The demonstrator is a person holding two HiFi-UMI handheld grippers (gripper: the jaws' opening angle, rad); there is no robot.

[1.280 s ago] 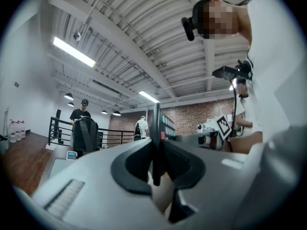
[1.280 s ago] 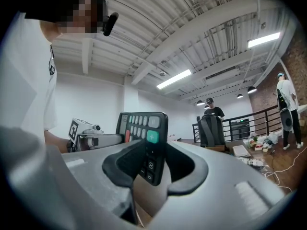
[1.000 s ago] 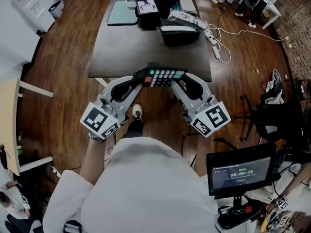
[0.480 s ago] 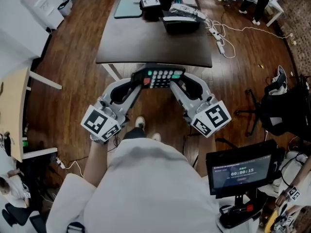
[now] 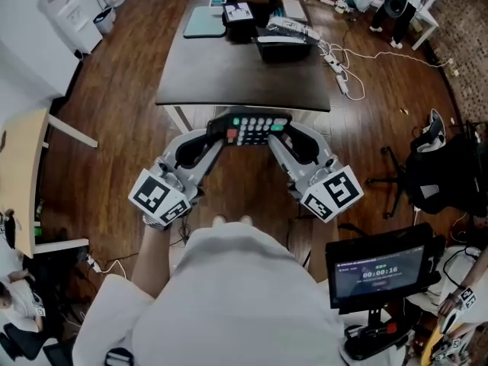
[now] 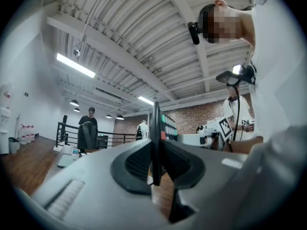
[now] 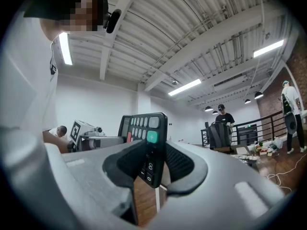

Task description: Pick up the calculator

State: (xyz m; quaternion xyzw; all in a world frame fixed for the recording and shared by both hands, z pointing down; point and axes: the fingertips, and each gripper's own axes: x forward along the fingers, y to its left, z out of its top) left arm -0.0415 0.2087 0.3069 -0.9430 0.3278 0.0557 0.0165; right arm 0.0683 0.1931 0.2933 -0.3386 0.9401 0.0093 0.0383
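The left gripper [image 5: 219, 133] has its jaws pinching the left end of the black calculator [image 5: 255, 123]. The right gripper [image 5: 279, 133] pinches its right end. The calculator hangs between them above the wooden floor [image 5: 114, 128], just short of the dark table [image 5: 244, 67].

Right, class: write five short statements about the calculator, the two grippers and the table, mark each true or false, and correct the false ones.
1. The calculator lies on the table. False: it is held in the air, short of the table's near edge.
2. The left gripper and the right gripper each clamp one end of it. True.
3. The calculator has a green key. True.
4. The table is bare. False: a teal mat and a dark device sit at its far end.
5. The left gripper's jaws are empty. False: they grip the calculator's edge.
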